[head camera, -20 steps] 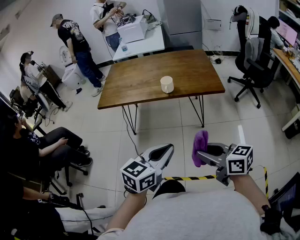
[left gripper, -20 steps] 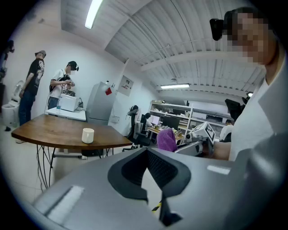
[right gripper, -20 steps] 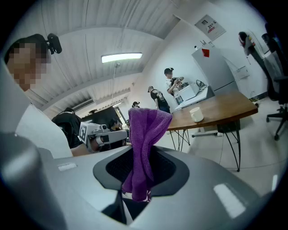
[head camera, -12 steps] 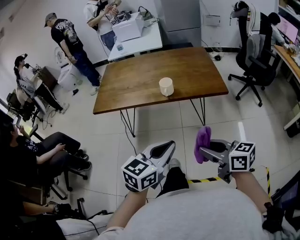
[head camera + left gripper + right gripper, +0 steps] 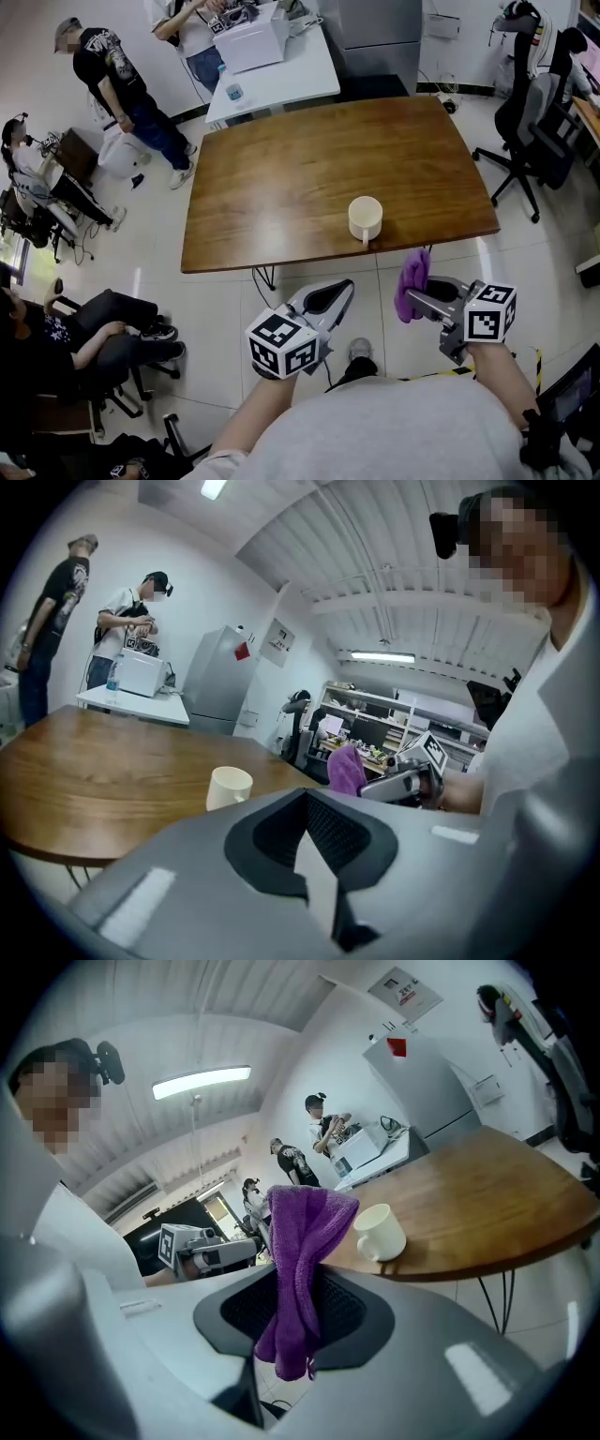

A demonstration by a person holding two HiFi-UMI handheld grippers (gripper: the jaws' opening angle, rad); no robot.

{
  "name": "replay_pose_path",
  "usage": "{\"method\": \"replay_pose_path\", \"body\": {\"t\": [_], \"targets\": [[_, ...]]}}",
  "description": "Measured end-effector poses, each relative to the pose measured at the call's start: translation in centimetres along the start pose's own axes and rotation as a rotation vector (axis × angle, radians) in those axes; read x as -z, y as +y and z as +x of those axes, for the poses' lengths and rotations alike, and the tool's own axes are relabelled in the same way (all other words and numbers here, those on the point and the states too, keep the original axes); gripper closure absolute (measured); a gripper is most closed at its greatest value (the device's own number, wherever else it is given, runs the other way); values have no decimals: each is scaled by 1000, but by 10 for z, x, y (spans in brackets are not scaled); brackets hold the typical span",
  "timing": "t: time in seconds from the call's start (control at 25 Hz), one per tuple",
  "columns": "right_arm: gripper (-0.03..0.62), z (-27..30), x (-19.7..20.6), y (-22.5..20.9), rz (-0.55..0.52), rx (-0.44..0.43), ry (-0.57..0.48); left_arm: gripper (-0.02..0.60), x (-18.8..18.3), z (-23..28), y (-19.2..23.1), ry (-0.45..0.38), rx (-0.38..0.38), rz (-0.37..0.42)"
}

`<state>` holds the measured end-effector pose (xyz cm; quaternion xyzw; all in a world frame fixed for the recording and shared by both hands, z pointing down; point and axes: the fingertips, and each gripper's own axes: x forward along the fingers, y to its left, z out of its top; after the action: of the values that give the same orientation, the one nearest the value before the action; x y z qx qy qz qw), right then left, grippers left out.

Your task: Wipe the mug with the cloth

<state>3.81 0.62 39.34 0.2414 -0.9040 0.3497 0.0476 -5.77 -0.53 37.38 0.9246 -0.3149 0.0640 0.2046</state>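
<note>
A cream mug (image 5: 365, 219) stands upright near the front edge of the brown wooden table (image 5: 281, 178), its handle toward me. The mug (image 5: 228, 787) also shows in the left gripper view, and the mug (image 5: 380, 1232) in the right gripper view. My right gripper (image 5: 411, 296) is shut on a purple cloth (image 5: 411, 279), which sticks up from its jaws just off the table's front edge, right of the mug. The cloth (image 5: 300, 1269) hangs folded between the jaws. My left gripper (image 5: 339, 289) is shut and empty, in front of the table, below and left of the mug.
Black office chairs (image 5: 536, 103) stand at the right. A white table (image 5: 277, 66) with a box and a bottle stands behind the wooden one. Several people stand or sit along the left side (image 5: 108, 75). Yellow-black tape (image 5: 459, 370) marks the floor by my feet.
I have walked toward the table: the table and mug have come much nearer and lower in the head view. Both grippers keep their pose, the right still holding the cloth.
</note>
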Motion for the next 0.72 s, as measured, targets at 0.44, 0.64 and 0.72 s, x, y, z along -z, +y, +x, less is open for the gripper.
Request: {"method": "replay_pose_path", "body": {"t": [0.44, 0.64, 0.72], "targets": [[485, 60, -60, -55, 56, 82, -6, 577, -32, 45, 87, 35, 84, -41], [485, 58, -66, -69, 80, 80, -10, 577, -29, 57, 89, 51, 97, -17], [485, 58, -65, -75, 93, 73, -8, 566, -23, 64, 89, 61, 93, 13]]}}
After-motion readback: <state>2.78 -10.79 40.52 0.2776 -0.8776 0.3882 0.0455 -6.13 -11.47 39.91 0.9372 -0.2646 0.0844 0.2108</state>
